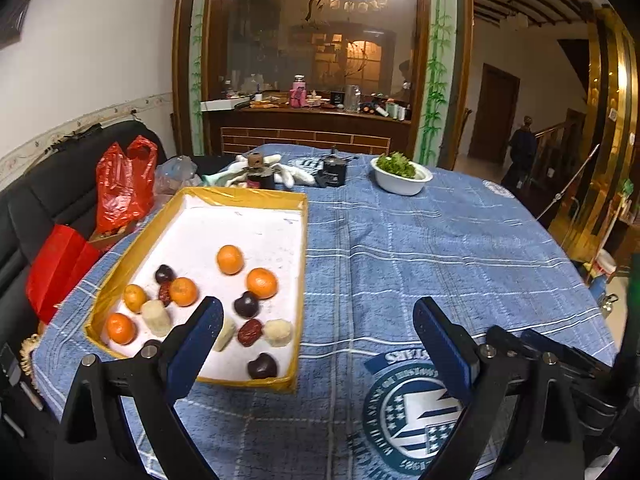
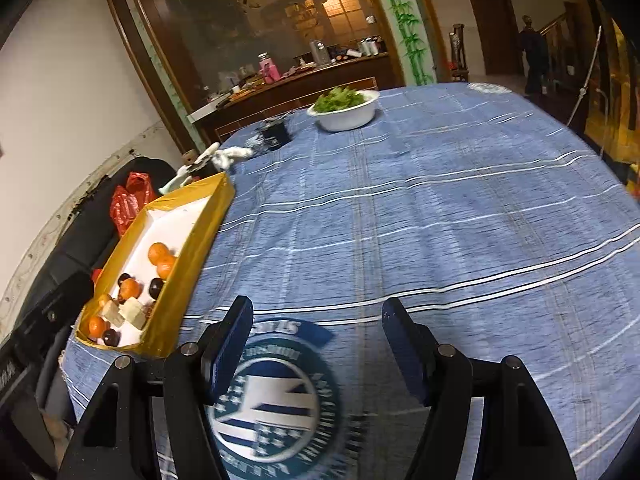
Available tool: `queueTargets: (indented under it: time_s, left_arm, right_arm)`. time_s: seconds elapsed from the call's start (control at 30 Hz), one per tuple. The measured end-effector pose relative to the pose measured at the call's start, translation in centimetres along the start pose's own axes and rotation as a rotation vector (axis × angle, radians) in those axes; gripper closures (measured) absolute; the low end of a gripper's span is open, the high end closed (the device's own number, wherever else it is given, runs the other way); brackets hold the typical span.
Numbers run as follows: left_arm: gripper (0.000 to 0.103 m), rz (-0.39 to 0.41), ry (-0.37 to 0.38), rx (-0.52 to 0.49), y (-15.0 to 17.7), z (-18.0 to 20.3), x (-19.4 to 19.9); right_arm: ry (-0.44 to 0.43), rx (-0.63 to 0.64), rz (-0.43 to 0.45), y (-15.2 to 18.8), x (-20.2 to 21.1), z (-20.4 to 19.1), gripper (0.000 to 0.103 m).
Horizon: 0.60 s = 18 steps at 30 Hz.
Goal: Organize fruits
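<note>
Looking from the left wrist: the left gripper [image 1: 318, 342] was held wide open and empty above the blue tablecloth [image 1: 440, 240].
Fruits: oranges [image 1: 261, 283], dark plums [image 1: 246, 304] and red dates [image 1: 250, 332] were gathered in the yellow-edged tray [image 1: 302, 240].
Right wrist: the right gripper [image 2: 318, 342] was spread apart, nothing gripped.
Tray: seen at the table's left edge; a white bowl [image 2: 346, 116] of greens was set well apart.

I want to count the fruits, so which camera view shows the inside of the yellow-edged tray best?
The left wrist view: the tray is seen from above, its pieces spread apart, though the left gripper covers some. In the right wrist view the tray is side-on, its wall hiding many pieces.
</note>
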<state>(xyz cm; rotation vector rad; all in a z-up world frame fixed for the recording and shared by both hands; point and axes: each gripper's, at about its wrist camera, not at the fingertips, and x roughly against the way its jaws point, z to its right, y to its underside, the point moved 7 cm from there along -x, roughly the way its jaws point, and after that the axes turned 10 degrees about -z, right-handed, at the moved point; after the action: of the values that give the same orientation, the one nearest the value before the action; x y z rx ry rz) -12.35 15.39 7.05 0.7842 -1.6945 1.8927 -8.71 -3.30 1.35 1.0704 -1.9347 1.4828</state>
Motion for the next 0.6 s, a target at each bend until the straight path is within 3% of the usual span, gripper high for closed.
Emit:
queueTargets:
  time_s: [0.2,0.4,0.6]
  left_arm:
    - [0.008,-0.009,0.074,-0.034,-0.4,2.2,-0.8]
    - [0.008,0.017,0.114,-0.077,-0.4,4.2,0.3]
    - [0.008,0.022,0.126,-0.081,-0.3,5.3,1.8]
  right_arm:
    - [0.144,-0.077,0.059,1.4,6.2,6.7,0.031]
    - [0.276,-0.184,0.098,5.4,12.0,13.7,0.031]
    - [0.261,-0.253,0.101,7.5,13.4,16.4,0.030]
